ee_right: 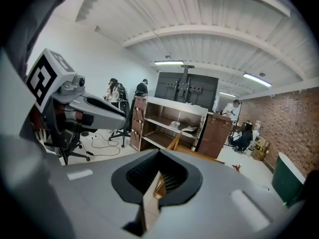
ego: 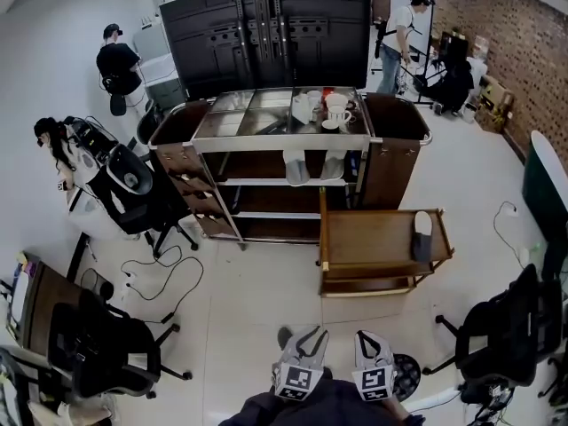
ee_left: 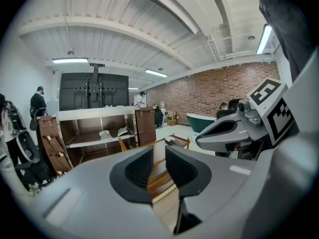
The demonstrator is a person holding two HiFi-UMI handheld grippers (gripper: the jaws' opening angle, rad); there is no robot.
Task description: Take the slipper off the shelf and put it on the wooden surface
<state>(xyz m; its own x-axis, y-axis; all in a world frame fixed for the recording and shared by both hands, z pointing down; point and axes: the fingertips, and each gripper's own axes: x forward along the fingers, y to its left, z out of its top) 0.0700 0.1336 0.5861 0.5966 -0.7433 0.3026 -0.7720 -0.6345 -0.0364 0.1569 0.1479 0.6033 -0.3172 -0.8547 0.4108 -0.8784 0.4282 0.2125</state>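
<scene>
Two pale slippers (ego: 296, 165) (ego: 334, 163) rest on the upper shelf of the metal cart (ego: 266, 182); the left gripper view shows them small at the slippers (ee_left: 105, 134), the right gripper view at the slippers (ee_right: 175, 125). A third grey-and-white slipper (ego: 422, 235) lies at the right end of the low wooden table (ego: 368, 238). Both grippers hang low near my body, well short of cart and table. My left gripper (ego: 300, 366) (ee_left: 158, 166) is open with nothing between its jaws. My right gripper (ego: 374, 366) (ee_right: 159, 180) is shut and holds nothing.
Cups and a bowl (ego: 335, 109) stand on the cart's top. Brown cabinets (ego: 390, 149) flank the cart. Office chairs (ego: 133, 193) (ego: 102, 349) and floor cables (ego: 155, 278) fill the left; another chair (ego: 497, 335) and a green tub (ego: 543, 189) sit right. People stand behind.
</scene>
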